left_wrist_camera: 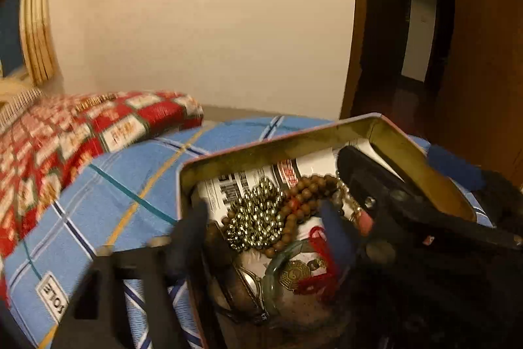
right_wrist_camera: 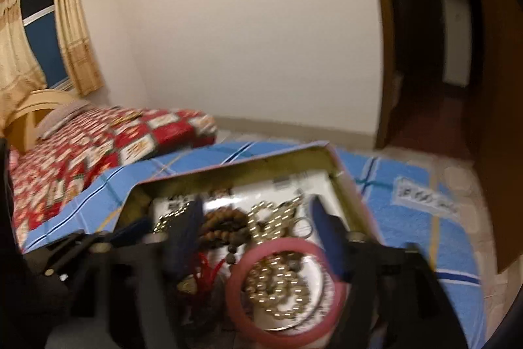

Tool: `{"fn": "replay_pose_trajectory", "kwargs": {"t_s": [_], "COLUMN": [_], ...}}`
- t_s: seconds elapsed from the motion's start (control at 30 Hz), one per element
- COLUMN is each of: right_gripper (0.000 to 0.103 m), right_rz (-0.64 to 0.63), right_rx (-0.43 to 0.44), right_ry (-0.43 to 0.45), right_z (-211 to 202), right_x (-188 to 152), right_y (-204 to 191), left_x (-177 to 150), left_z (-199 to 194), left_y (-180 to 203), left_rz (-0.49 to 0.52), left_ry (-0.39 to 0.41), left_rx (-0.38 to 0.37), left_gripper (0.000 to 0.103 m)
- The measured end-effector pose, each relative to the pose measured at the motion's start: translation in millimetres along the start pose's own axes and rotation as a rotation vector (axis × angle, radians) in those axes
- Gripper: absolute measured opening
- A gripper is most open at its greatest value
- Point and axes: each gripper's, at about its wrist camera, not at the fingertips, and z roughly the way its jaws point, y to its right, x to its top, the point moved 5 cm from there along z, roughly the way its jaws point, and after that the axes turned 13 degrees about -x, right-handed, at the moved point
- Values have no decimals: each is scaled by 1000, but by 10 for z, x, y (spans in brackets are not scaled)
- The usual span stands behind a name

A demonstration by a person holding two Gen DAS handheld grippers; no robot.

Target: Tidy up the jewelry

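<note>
An open metal tin [left_wrist_camera: 261,149] [right_wrist_camera: 228,165] sits on the blue plaid bed sheet, full of jewelry: a gold bead chain [left_wrist_camera: 258,215] [right_wrist_camera: 278,283], a brown wooden bead string [left_wrist_camera: 307,195] [right_wrist_camera: 222,224], a green bangle [left_wrist_camera: 278,270], a brass bagua pendant with red tassel [left_wrist_camera: 294,275] and a pink bangle [right_wrist_camera: 284,287]. My left gripper [left_wrist_camera: 264,237] is open, its fingers straddling the beads inside the tin. My right gripper [right_wrist_camera: 258,237] is open over the tin, above the pink bangle; it also shows in the left wrist view [left_wrist_camera: 392,185]. Both views are blurred.
A folded red patterned quilt [left_wrist_camera: 65,136] [right_wrist_camera: 98,143] lies on the bed behind the tin. The blue sheet [left_wrist_camera: 114,185] [right_wrist_camera: 408,201] spreads around it. A wall stands beyond, a wooden door frame [left_wrist_camera: 356,22] at right, curtains [right_wrist_camera: 72,28] at left.
</note>
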Motion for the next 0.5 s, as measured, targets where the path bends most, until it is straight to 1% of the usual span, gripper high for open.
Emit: {"fn": "replay_pose_trajectory", "kwargs": {"t_s": [0.07,0.1,0.17,0.27,0.33,0.5], "right_gripper": [96,98,99,99,99,101], "right_rz": [28,41,74,111,142,186], "right_rx": [-35,-44,-68,-86,-98,-138], "right_ry": [68,80,72,48,56,80], "right_z": [-115,-140,-151,-151,-200,-330], "right_x": [33,42,23,-16,-35,-93], "right_y": [55,83,155,220,272,342], "left_x": [7,3,-10,-26,-41,-88], "left_z": [-36,-37,-39,-101,-149,-363], "left_y": [20,20,4,12,18,-2], "left_rz": [9,7,-2,1,8,3], "left_ry": [16,13,4,19,32,98], "left_rx": [-3,-2,-1,-2,11,32], "left_gripper": [82,82,82,82,82,82]}}
